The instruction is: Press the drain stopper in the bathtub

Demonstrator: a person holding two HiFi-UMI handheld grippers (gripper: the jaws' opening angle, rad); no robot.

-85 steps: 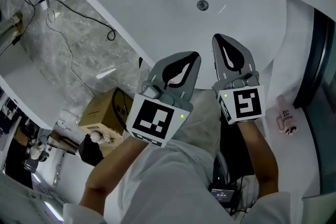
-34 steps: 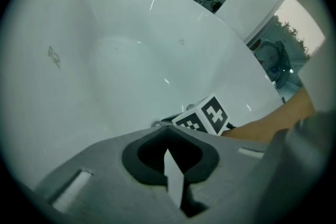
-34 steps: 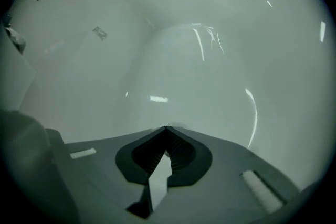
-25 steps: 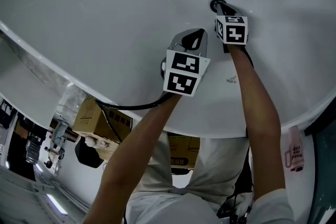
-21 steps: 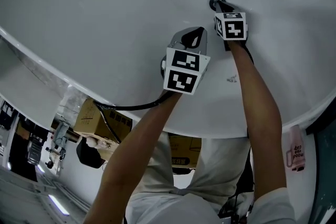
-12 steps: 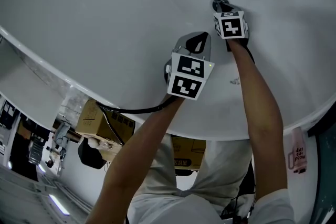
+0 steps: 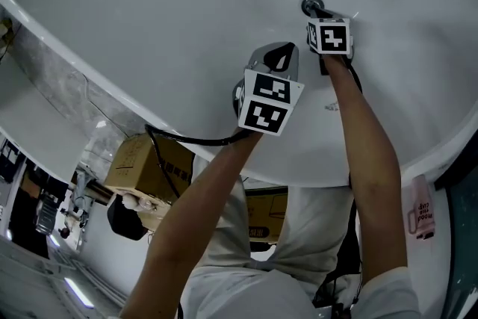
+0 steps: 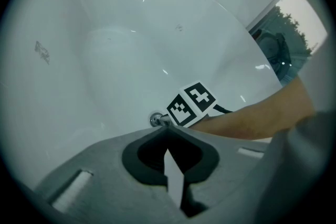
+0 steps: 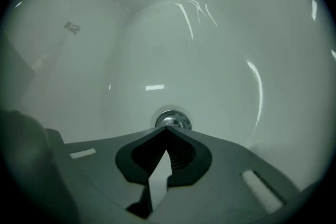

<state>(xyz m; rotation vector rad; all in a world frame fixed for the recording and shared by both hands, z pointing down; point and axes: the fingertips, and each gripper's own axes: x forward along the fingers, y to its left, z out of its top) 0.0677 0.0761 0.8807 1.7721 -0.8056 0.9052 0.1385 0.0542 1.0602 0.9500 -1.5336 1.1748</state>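
While the white bathtub (image 7: 187,26) takes up most of the head view, the drain stopper (image 7: 311,5) is seen as a small round chrome piece on the tub floor, toward the upper right. The right gripper (image 7: 320,12) is stretched down to it at the end of a bare forearm (image 7: 366,131). In the right gripper view its two jaws are seen pressed together, tip against tip, with nothing held between them. The stopper shows directly beyond the tips and is partly covered by them. Whether the tips really touch the metal cannot be told.

The left gripper (image 7: 284,52) is held nearer to the person, just beside the right one, over bare tub floor and apart from the stopper. Its jaws are likewise closed on nothing, as is shown in the left gripper view. There the stopper and the marker cube of the right gripper are visible just past the joined tips.

A black cable (image 7: 190,140) is led from the left gripper across the tub rim. Outside the tub a cardboard box (image 7: 142,164) is seen at the lower left, and a pink bottle (image 7: 420,209) at the right.
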